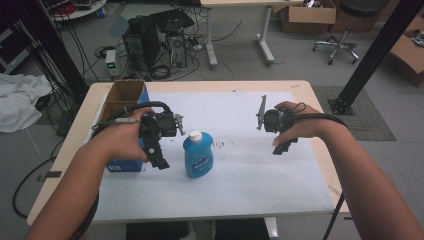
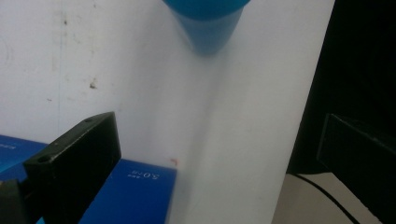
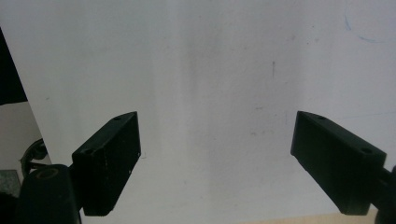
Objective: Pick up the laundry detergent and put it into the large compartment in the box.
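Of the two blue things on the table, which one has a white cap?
The blue bottle, standing upright near the table's middle, has the white cap. The other blue thing, the blue box by the left gripper, has an open cardboard top and no cap.

From above, my view is dim and soft, the room darker toward the corners. The white sheet [image 1: 240, 165] on the surface is the brightest patch, with faint shadows. My left tool's [image 2: 205, 154] camera blurs the blue bottle [image 2: 205, 23] (close, out of focus); both tools' jaws read near black.
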